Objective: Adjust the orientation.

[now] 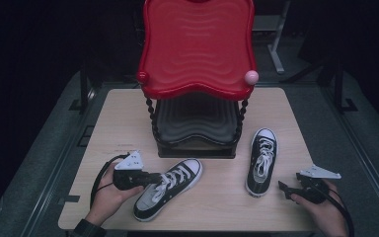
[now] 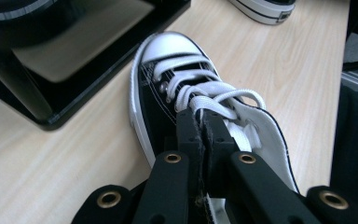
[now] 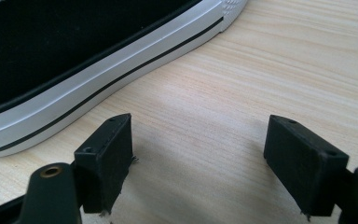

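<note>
Centre frame in the high view: two-tier stand (image 1: 197, 89) at the back of the table (image 1: 128, 113). Lower left of it, left shoe (image 1: 170, 187), with left gripper (image 1: 155, 178) at its laces. Lower right, right shoe (image 1: 262, 160); further right, right gripper (image 1: 284, 189), apart from it.

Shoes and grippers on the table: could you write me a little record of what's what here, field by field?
Table: light wood table
Rack: two-tier rack, red tray above a black one
Left shoe: black-and-white sneaker, toe towards the rack
Right shoe: matching sneaker, lying apart from the first
Left gripper: left gripper shut on the left shoe's collar, by the laces
Right gripper: right gripper open, holding nothing, beside the right shoe's white sole
</note>
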Motion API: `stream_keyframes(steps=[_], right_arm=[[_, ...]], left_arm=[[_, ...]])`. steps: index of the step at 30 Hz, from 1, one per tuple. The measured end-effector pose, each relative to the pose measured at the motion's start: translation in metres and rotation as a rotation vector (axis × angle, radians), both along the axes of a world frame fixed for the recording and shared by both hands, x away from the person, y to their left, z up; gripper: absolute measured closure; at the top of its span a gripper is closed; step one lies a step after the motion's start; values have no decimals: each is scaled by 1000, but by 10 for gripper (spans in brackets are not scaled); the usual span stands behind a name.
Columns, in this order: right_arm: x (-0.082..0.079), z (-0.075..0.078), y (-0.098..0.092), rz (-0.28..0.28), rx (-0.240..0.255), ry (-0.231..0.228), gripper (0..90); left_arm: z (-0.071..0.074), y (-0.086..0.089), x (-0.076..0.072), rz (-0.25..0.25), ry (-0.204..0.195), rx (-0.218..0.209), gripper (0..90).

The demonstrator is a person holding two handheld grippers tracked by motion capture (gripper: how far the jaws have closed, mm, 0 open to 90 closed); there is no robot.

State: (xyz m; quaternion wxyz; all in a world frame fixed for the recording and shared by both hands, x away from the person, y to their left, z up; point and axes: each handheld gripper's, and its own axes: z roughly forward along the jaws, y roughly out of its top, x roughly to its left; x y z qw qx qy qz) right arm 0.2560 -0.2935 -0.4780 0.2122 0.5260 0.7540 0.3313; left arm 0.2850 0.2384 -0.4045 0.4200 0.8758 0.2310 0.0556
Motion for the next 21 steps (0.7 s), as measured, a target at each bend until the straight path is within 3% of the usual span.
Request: stream_keyframes(steps=[4,5,8,12,13,15,16,19,21], right_arm=[[0,0,0,0,2,-3,231],[0,0,0,0,1,-3,231],[0,0,0,2,1,-5,231],[0,-1,0,1,2,-5,230],[0,-1,-1,3,2,-7,230],[-1,-1,-1,3,1,-8,230],[-1,-1,-1,3,1,-8,230],[-1,-1,-1,3,2,-8,230],[-1,-1,-1,4,2,-8,229]], left_arm=[[-4,4,-3,6,6,2,857],[-3,8,-3,6,8,-30,827],[3,18,-7,22,-6,-55,747],[3,35,-11,42,-24,-64,763],[-1,48,-13,73,-15,-51,773],[-8,59,-13,110,-16,0,794],[-13,63,-13,126,2,30,795],[-31,64,-14,110,97,89,813],[-39,59,-14,80,133,143,813]])
